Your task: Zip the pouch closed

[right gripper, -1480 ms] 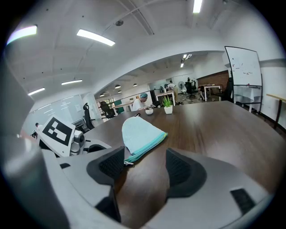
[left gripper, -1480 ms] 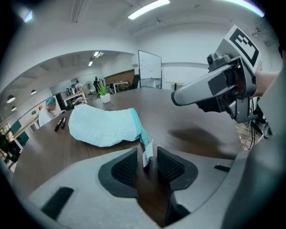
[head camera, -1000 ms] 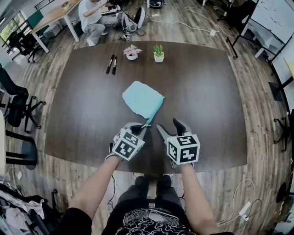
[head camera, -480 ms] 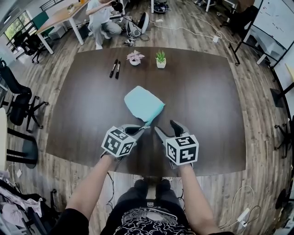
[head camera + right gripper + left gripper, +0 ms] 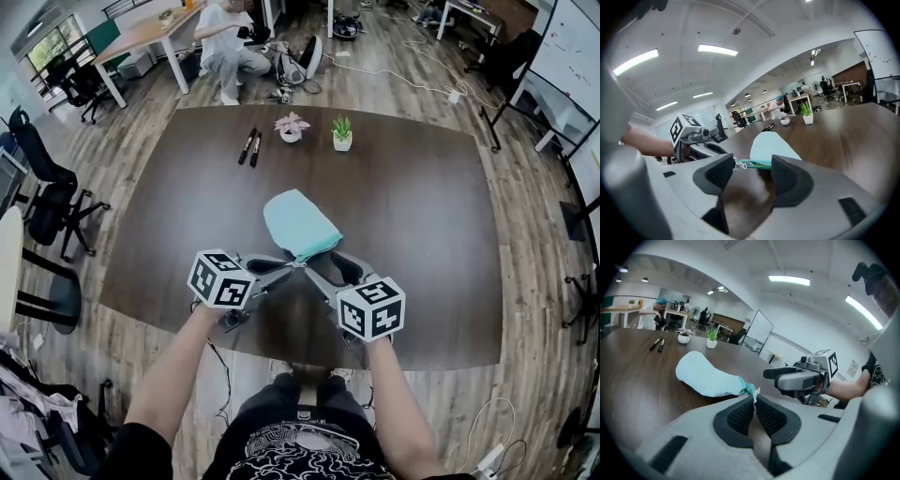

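Observation:
A light teal pouch (image 5: pixel 298 223) lies on the dark table (image 5: pixel 422 206), its near zipper end raised toward me. My left gripper (image 5: pixel 292 266) is shut on the small white zipper pull (image 5: pixel 754 393) at that end. In the right gripper view the pull (image 5: pixel 739 163) and the teal zipper tape (image 5: pixel 758 163) show between the pads of my right gripper (image 5: pixel 752 171). That gripper (image 5: pixel 328 269) is open; its jaws have just been closing, with the zipper end between them and a gap on each side.
Two black markers (image 5: pixel 250 147) and two small potted plants (image 5: pixel 292 127) (image 5: pixel 343 133) sit at the table's far side. A person (image 5: pixel 225 47) crouches on the floor beyond. Office chairs (image 5: pixel 47 197) stand to the left. The table's front edge (image 5: pixel 281 349) is just below my grippers.
Both grippers have risen, and the left one has rolled. The pouch's near end has lifted with the left gripper. The right gripper has come in around the zipper end and narrowed a little.

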Available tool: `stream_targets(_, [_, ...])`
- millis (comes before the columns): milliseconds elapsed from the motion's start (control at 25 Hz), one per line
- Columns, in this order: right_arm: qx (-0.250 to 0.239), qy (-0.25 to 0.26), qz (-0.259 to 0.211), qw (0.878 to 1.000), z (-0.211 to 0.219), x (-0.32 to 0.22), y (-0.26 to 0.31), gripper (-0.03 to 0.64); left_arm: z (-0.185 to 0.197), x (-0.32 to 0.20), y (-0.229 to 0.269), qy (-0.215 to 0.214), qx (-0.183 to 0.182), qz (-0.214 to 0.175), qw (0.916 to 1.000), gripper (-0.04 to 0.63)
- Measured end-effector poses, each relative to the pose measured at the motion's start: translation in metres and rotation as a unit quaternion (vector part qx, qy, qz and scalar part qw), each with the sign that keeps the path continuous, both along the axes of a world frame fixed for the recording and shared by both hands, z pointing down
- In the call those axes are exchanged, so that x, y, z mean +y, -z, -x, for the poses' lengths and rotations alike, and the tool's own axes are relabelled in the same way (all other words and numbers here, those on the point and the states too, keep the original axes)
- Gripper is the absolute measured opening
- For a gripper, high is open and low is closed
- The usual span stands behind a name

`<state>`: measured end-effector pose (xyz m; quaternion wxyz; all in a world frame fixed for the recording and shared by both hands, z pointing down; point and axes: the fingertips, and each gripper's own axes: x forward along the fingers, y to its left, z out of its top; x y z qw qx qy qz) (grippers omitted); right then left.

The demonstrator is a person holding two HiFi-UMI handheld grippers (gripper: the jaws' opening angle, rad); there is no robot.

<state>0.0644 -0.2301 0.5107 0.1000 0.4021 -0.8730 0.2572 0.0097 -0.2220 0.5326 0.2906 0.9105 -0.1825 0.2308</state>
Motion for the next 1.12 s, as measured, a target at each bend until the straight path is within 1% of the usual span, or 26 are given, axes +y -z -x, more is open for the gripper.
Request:
stream_targets(200, [-0.022, 0.041, -0.002, 0.999, 0.021, 0.005, 0.007, 0.233, 0.009, 0.006, 0.011, -0.005, 0.042, 0.039, 0.9984, 0.023])
stream_targets(480, [-0.030, 0.079, 0.006, 0.996, 0.036, 0.008, 0.002, 0.224, 0.014, 0.007, 0.011, -0.001, 0.067, 0.059, 0.9960, 0.023])
stream_targets(760, [-0.040, 0.093, 0.018, 0.995, 0.043, 0.011, -0.002, 0.192, 0.013, 0.009, 0.014, -0.008, 0.070, 0.058, 0.9958, 0.023])
stream_targets(1000, [-0.057, 0.112, 0.029, 0.992, 0.050, 0.013, -0.003, 0.186, 0.012, 0.008, 0.014, -0.016, 0.067, 0.057, 0.9960, 0.023])
stream_targets(1120, [-0.059, 0.118, 0.032, 0.991, 0.052, 0.015, -0.005, 0.181, 0.013, 0.010, 0.013, -0.019, 0.063, 0.057, 0.9962, 0.023])
